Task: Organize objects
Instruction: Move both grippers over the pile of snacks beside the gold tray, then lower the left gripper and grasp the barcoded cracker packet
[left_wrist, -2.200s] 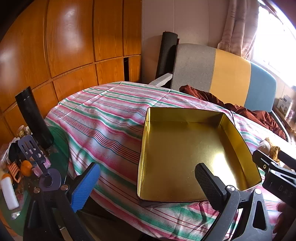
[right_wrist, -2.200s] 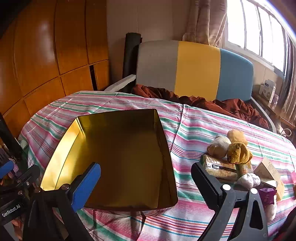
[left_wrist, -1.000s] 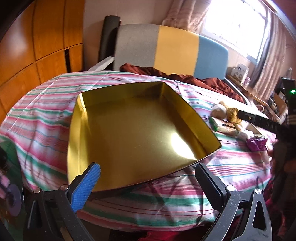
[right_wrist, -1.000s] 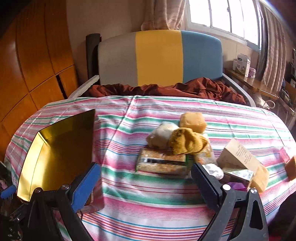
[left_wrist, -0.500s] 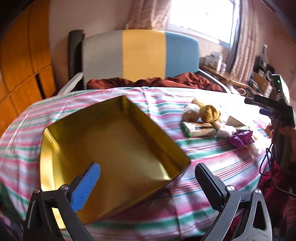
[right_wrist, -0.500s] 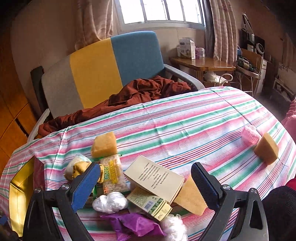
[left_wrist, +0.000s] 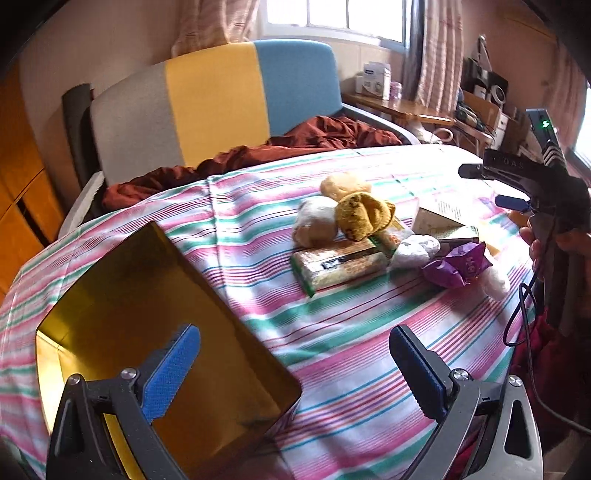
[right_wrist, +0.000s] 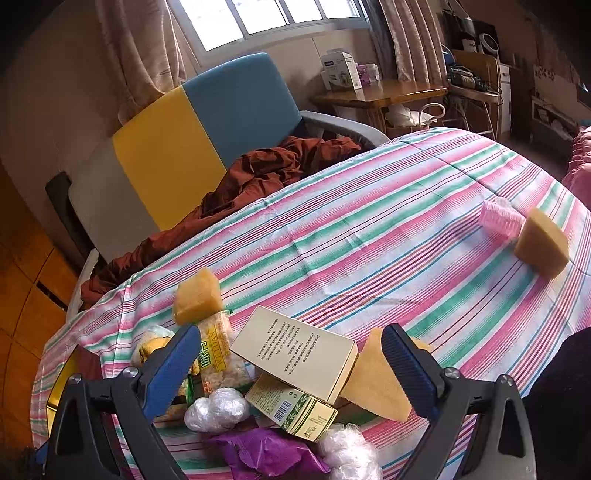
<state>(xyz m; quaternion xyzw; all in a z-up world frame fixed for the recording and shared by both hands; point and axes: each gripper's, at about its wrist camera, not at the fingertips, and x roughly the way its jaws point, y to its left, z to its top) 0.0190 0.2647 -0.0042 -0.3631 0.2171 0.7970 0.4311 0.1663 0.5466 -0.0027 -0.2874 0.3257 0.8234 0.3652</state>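
An empty gold tin tray (left_wrist: 92, 317) sits on the striped tablecloth at the lower left of the left wrist view. My left gripper (left_wrist: 295, 365) is open and empty over its right corner. A pile lies to the right: a snack bar (left_wrist: 340, 262), a mustard sock (left_wrist: 364, 216), a purple wrapper (left_wrist: 458, 264). My right gripper (right_wrist: 288, 365) is open and empty just above a cream box (right_wrist: 295, 354), a green-and-cream box (right_wrist: 291, 408) and a yellow sponge wedge (right_wrist: 376, 384). The right gripper also shows in the left wrist view (left_wrist: 517, 184).
A sponge block (right_wrist: 197, 295) and a popcorn packet (right_wrist: 218, 358) lie left of the boxes. A pink hair roller (right_wrist: 500, 218) and another sponge (right_wrist: 541, 242) sit far right. A colour-block chair (right_wrist: 192, 129) with a brown cloth (right_wrist: 266, 166) stands behind the table.
Both grippers have swung to the right. The tray has slid to the left in both views and the pile of objects has come closer. Both grippers stay open.
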